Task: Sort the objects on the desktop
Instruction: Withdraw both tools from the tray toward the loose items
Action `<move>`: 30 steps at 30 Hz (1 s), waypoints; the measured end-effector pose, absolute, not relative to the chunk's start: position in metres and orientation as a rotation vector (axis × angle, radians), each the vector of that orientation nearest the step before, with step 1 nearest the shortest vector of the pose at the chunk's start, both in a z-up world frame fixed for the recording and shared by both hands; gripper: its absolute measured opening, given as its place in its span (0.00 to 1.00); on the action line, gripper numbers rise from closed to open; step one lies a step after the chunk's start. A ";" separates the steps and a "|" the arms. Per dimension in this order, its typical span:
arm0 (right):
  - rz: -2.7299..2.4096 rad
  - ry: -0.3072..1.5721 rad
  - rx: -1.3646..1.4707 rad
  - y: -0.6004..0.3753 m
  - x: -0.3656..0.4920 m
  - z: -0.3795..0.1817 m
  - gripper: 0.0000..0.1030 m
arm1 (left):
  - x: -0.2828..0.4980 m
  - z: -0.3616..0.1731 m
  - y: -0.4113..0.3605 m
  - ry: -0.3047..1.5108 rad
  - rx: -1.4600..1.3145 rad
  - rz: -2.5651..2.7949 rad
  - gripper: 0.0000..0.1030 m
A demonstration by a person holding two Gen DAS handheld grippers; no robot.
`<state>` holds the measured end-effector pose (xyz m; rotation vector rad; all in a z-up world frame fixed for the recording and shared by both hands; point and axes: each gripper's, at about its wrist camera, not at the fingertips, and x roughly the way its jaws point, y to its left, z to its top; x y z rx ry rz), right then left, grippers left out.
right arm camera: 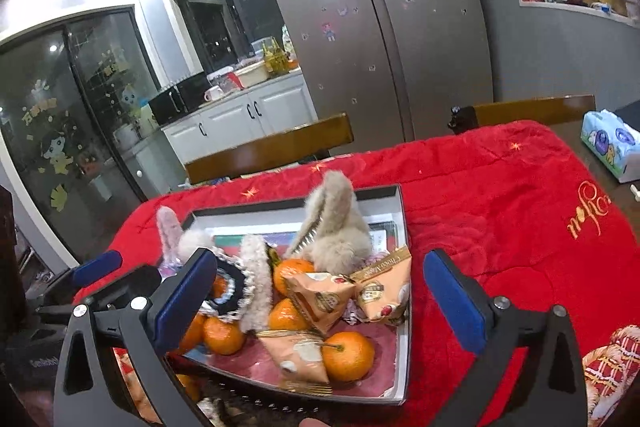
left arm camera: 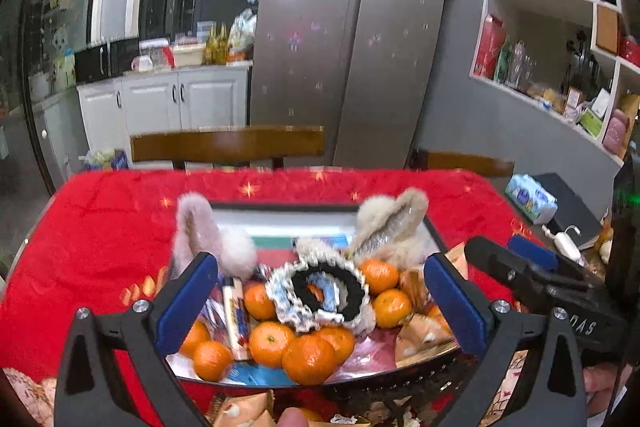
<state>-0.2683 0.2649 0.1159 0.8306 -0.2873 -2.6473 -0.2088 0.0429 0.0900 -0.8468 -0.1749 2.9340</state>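
Note:
A shallow grey tray (left arm camera: 280, 217) (right arm camera: 402, 227) on a red cloth holds several oranges (left arm camera: 308, 359) (right arm camera: 347, 355), wrapped snack packets (right arm camera: 320, 297) (left arm camera: 424, 333), two furry hair clips (left arm camera: 394, 227) (right arm camera: 336, 223), a pink furry clip (left arm camera: 200, 227), a black-and-white scrunchie (left arm camera: 324, 291) (right arm camera: 236, 287) and a candy bar (left arm camera: 236, 315). My left gripper (left arm camera: 322, 303) is open and empty, above the tray's near side over the oranges and scrunchie. My right gripper (right arm camera: 322, 303) is open and empty, above the snack packets. The right gripper's fingers also show in the left wrist view (left arm camera: 520, 267).
The red cloth (right arm camera: 500, 195) covers the table. A tissue pack (left arm camera: 530, 199) (right arm camera: 612, 147) and a small white bottle (left arm camera: 566, 241) lie to the right. Two wooden chair backs (left arm camera: 228, 143) (right arm camera: 532, 109) stand behind the table. More snack packets (left arm camera: 240, 409) lie by the near edge.

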 end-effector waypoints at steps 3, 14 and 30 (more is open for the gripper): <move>-2.662 -0.271 0.787 0.263 -0.258 0.130 1.00 | -0.197 0.106 0.039 -0.162 -0.795 2.951 1.00; -2.656 -0.208 0.661 0.241 -0.211 0.166 1.00 | -0.136 0.147 0.007 -0.072 -0.666 3.047 1.00; -2.797 -0.063 0.485 0.241 -0.101 0.168 1.00 | -0.035 0.104 -0.025 -0.028 -0.736 3.092 1.00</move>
